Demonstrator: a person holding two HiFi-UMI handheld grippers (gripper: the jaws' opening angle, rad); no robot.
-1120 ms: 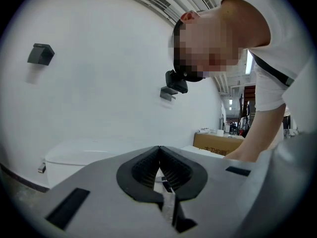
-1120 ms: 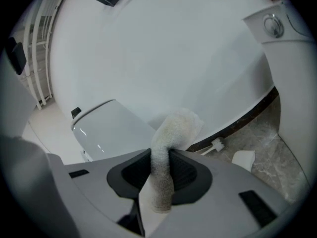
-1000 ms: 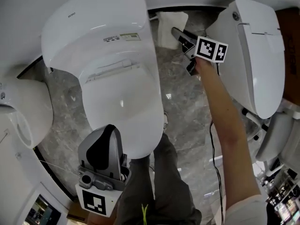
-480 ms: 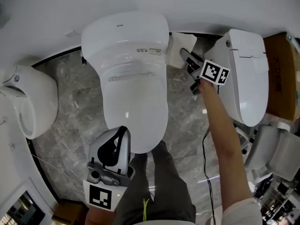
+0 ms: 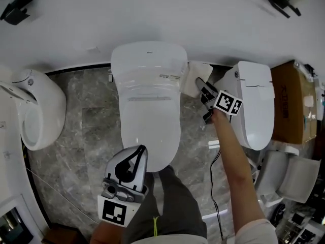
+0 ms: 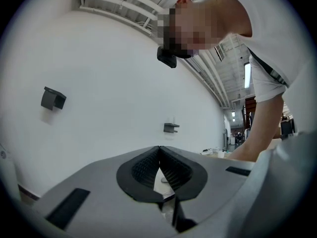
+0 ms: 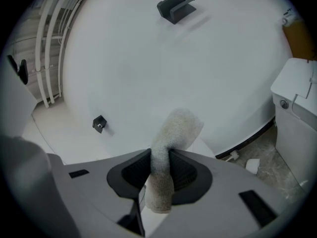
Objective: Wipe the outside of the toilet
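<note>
A white toilet [image 5: 147, 100] with its lid down stands against the white wall, in the middle of the head view. My right gripper [image 5: 198, 83] is shut on a white cloth [image 5: 193, 75], held beside the toilet's rear right flank. In the right gripper view the fuzzy cloth [image 7: 171, 133] sticks up from between the jaws of the right gripper [image 7: 159, 158]. My left gripper [image 5: 140, 148] hangs low by the front of the bowl, shut and holding nothing. In its own view the left gripper [image 6: 159, 148] points at the bare wall.
A second white toilet [image 5: 255, 103] stands close on the right and a third one [image 5: 38, 111] on the left. A cardboard box [image 5: 292, 100] is at the far right. A cable [image 5: 215, 200] trails over the grey marble floor. The person's legs [image 5: 170, 202] are in front of the bowl.
The head view has drawn back, so the toilet looks smaller and sits in the middle. The right gripper keeps the cloth by the toilet's right rear side. The left gripper stays low.
</note>
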